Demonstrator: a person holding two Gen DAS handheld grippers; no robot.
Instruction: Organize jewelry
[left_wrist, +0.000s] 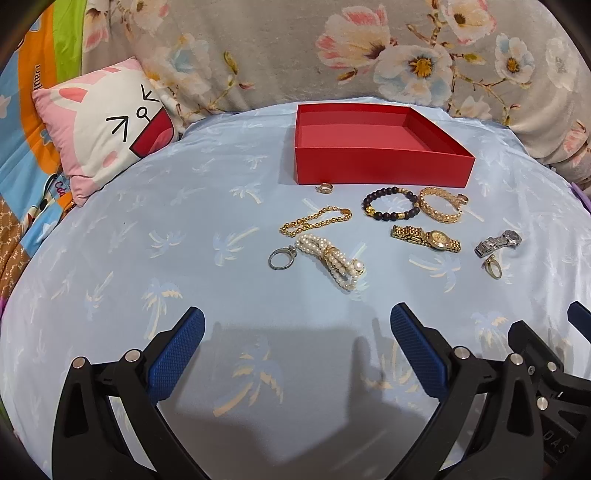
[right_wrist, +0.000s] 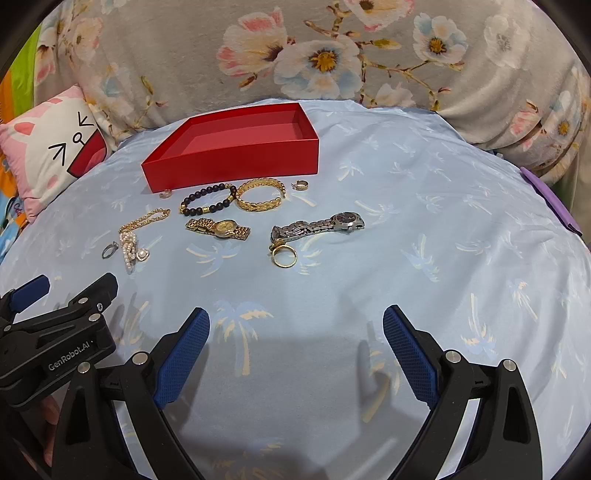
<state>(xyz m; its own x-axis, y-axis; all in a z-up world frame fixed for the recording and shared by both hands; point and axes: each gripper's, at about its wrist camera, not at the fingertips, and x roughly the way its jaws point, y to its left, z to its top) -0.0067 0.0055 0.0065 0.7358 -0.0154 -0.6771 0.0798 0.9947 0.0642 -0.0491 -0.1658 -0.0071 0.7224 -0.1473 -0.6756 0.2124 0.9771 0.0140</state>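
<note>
An empty red box (left_wrist: 380, 168) (right_wrist: 236, 162) sits at the back of the light blue sheet. In front of it lie a pearl bracelet (left_wrist: 332, 258) (right_wrist: 130, 251), a gold chain (left_wrist: 314, 219), a dark bead bracelet (left_wrist: 391, 204) (right_wrist: 208, 199), a gold bangle (left_wrist: 441, 205) (right_wrist: 260, 194), a gold watch (left_wrist: 426, 238) (right_wrist: 218, 228), a silver watch (left_wrist: 498, 242) (right_wrist: 317, 226), a silver ring (left_wrist: 281, 257) and a gold ring (right_wrist: 283, 255). My left gripper (left_wrist: 297, 321) is open and empty, near the pearls. My right gripper (right_wrist: 295, 321) is open and empty, near the gold ring.
A pink and white cartoon pillow (left_wrist: 103, 129) lies at the left. A grey floral blanket (left_wrist: 332, 48) rises behind the box. Two small rings (left_wrist: 325, 188) (right_wrist: 300, 185) lie by the box front. A purple object (right_wrist: 550, 201) sits at the right edge.
</note>
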